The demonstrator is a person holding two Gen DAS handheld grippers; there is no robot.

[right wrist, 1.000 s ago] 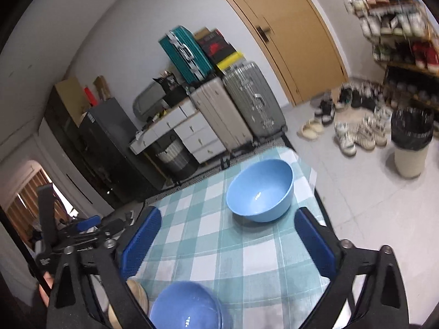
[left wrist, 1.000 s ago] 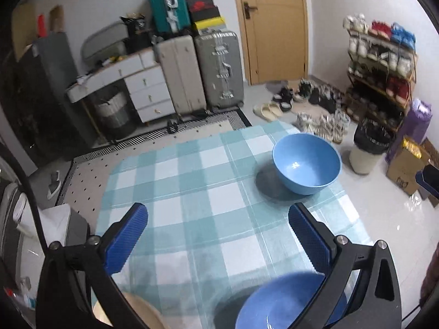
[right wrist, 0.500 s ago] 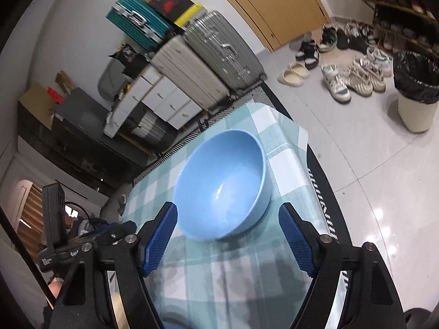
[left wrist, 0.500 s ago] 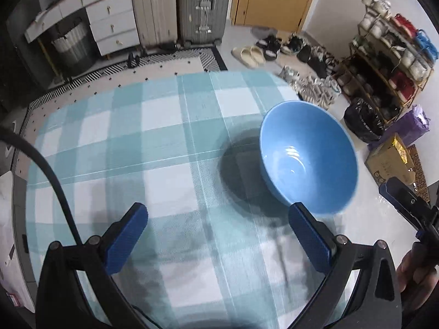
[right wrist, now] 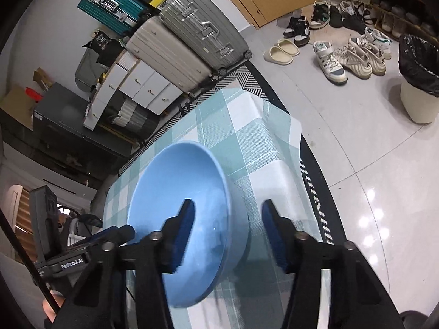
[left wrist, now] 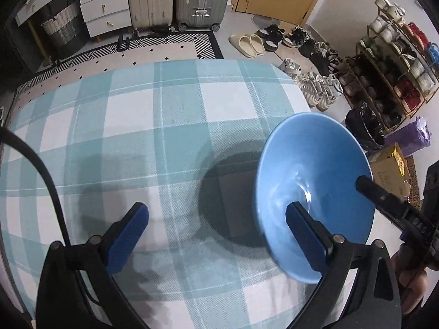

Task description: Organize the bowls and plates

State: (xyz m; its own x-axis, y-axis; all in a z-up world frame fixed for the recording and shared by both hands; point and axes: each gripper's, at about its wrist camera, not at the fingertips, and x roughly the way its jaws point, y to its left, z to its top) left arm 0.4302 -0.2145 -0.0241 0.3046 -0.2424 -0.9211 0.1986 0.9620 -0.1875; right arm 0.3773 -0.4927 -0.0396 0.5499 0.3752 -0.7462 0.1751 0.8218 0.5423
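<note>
A large light-blue bowl (right wrist: pixel 175 192) stands near the right edge of the checked tablecloth (right wrist: pixel 247 137). My right gripper (right wrist: pixel 227 230) straddles its near rim, left finger inside the bowl and right finger outside; the jaws are partly closed with a gap still showing to the wall. In the left wrist view the bowl (left wrist: pixel 307 164) is at the right, with the right gripper's finger (left wrist: pixel 367 186) over its rim. My left gripper (left wrist: pixel 216 230) is open and empty above the cloth (left wrist: pixel 164 126), its right finger in front of the bowl.
The table's right edge drops to a tiled floor with a white bin (right wrist: pixel 419 82), shoes (right wrist: pixel 345 57) and a shoe rack (left wrist: pixel 397 63). Suitcases (right wrist: pixel 197 38) and white drawers (left wrist: pixel 104 8) stand beyond the table's far edge.
Both grippers moved forward and down toward the far blue bowl. The right gripper's jaws narrowed around its rim. The nearer blue bowl and the tan dish left view.
</note>
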